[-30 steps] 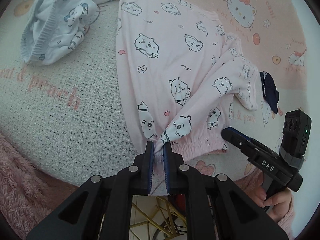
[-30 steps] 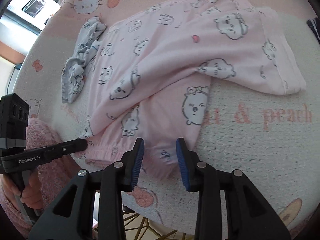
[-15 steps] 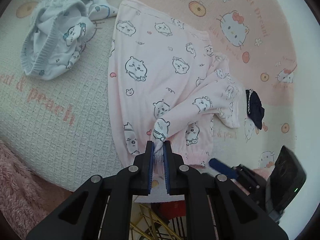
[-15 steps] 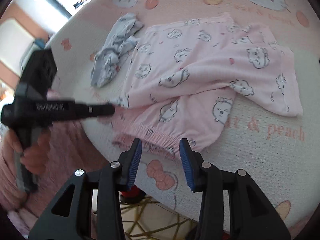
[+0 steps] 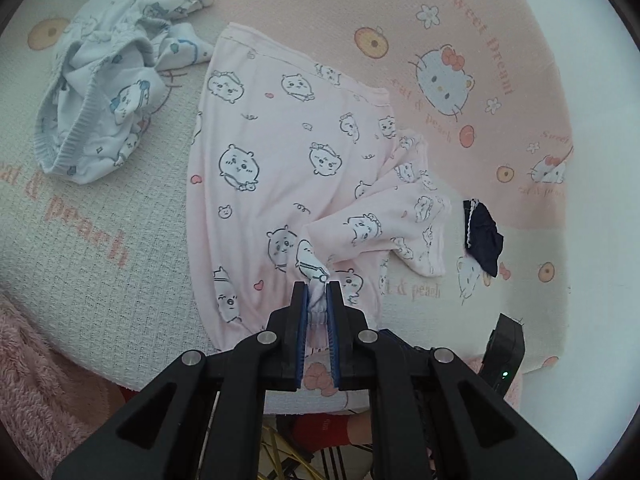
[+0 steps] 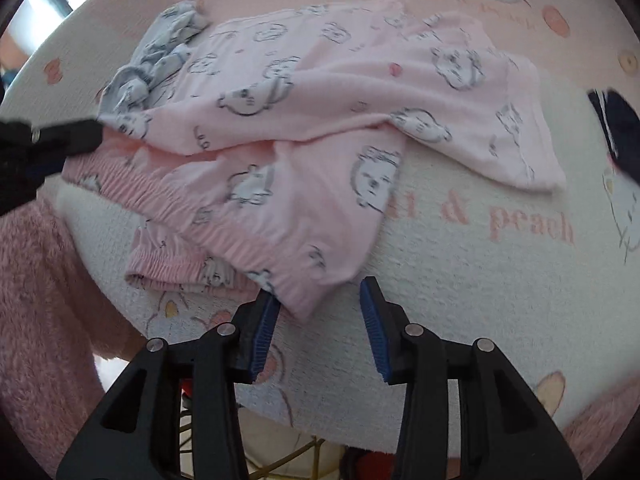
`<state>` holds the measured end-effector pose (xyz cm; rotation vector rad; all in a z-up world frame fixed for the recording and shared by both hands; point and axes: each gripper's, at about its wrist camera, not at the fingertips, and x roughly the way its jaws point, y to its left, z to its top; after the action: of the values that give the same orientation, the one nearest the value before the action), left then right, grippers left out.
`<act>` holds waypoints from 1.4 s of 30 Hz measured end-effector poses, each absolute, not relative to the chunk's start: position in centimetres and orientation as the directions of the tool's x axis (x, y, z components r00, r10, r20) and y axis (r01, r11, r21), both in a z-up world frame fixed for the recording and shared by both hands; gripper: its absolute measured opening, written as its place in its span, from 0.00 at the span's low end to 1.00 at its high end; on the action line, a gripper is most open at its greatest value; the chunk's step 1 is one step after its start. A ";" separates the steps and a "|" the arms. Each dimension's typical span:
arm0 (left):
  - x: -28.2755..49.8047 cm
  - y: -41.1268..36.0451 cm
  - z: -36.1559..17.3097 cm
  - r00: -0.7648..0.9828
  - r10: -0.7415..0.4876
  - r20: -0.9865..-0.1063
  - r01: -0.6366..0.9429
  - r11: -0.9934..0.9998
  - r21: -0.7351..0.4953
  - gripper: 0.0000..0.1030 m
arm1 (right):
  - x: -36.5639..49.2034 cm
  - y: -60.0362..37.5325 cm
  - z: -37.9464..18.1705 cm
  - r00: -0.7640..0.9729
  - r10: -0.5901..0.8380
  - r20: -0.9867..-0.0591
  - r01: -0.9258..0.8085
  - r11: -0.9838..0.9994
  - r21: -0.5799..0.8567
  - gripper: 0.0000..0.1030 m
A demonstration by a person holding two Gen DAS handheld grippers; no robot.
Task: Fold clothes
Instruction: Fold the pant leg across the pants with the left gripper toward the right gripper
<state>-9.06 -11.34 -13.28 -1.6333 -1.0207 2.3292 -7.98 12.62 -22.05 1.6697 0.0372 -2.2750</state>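
Pink pajama pants [image 5: 288, 152] with a bear print lie spread on the cat-print cover [image 5: 100, 240]. My left gripper [image 5: 317, 300] is shut on a bunched piece of their elastic waistband, which rises in a small peak from the cloth. In the right wrist view the same gripper [image 6: 80, 136] comes in from the left edge, blurred. My right gripper [image 6: 320, 312] stands open low over the cover. The near corner of the pants' waistband [image 6: 304, 304] lies between its fingers, and the pads do not press on it.
A crumpled white and blue garment [image 5: 104, 92] lies beyond the pants at the far left. A small dark navy item [image 5: 484, 236] rests to the right of the pants. A fuzzy pink sleeve [image 6: 40, 300] and the cover's near edge are close below.
My left gripper rose with the pinched waistband, drawing the cloth into a peak. My right gripper shifted along the near edge to the waistband corner, and its jaws stand a little wider.
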 end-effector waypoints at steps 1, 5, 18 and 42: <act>-8.9 -11.7 -13.8 -0.410 0.470 -0.782 0.285 -0.748 -0.600 0.09 | -7.9 13.3 -22.0 -0.262 -0.238 -0.935 0.252 -0.952 0.172 0.40; -8.3 -12.0 -14.7 -0.391 0.469 -0.792 0.294 -0.751 -0.591 0.09 | -7.7 14.4 -22.0 -0.247 -0.230 -0.941 0.229 -0.958 0.174 0.44; -6.6 -11.8 -18.7 -0.231 0.417 -0.879 0.343 -0.811 -0.475 0.09 | -9.0 14.1 -20.2 -0.292 -0.455 -0.841 0.266 -0.884 0.386 0.46; -4.7 -10.0 -19.5 -0.165 0.420 -0.892 0.335 -0.827 -0.451 0.22 | -8.0 16.2 -23.1 -0.150 -0.537 -0.830 0.113 -0.844 0.525 0.10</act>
<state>-4.71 -9.97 -19.48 -1.9895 -0.9014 2.1737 -8.02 16.15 -23.10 1.6976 -0.4770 -2.0419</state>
